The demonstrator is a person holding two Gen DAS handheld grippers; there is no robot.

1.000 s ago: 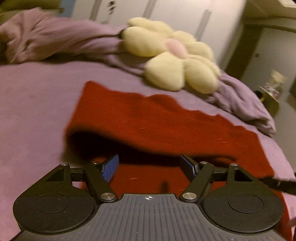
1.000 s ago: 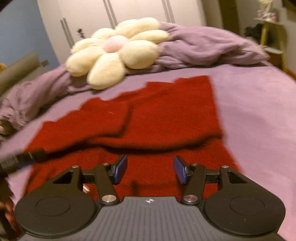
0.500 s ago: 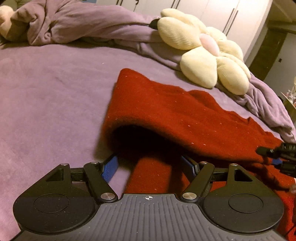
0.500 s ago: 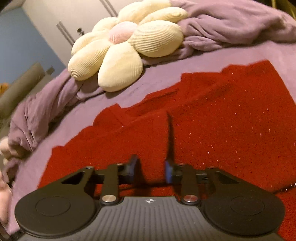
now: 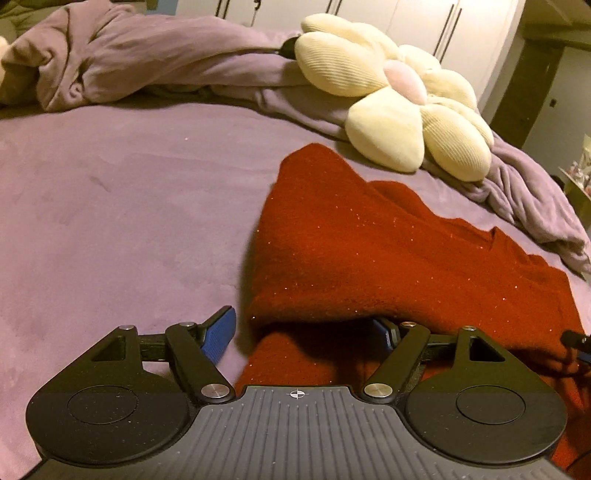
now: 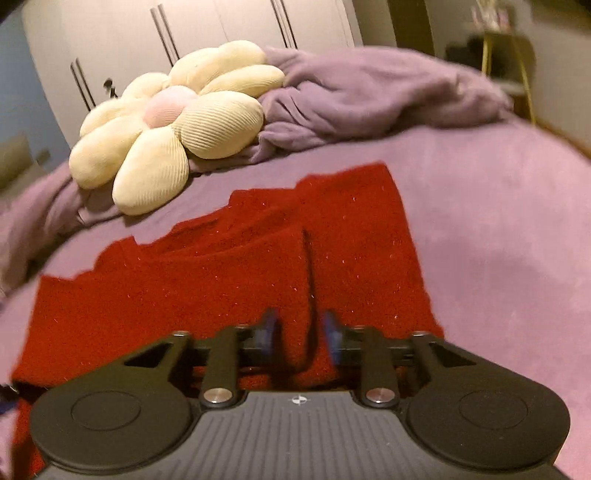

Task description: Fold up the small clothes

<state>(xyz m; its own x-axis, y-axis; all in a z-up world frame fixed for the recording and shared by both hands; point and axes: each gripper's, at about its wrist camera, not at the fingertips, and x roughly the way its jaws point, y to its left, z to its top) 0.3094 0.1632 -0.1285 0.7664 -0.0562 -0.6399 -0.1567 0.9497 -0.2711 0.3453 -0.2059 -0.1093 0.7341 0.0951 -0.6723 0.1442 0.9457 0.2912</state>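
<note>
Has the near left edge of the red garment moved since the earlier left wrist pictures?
Yes. The red garment has shifted right against the purple bed cover; its near edge now lies between the left gripper pads.

Ahead of me the bed (image 5: 110, 206) is spread with a smooth purple cover. At its far side a cream flower-shaped cushion (image 5: 402, 99) with a pink centre lies on a rumpled purple blanket (image 5: 155, 62). Behind stand pale wardrobe doors (image 6: 207, 33) with long bar handles, and a small gold-legged side table (image 6: 509, 48).
</note>
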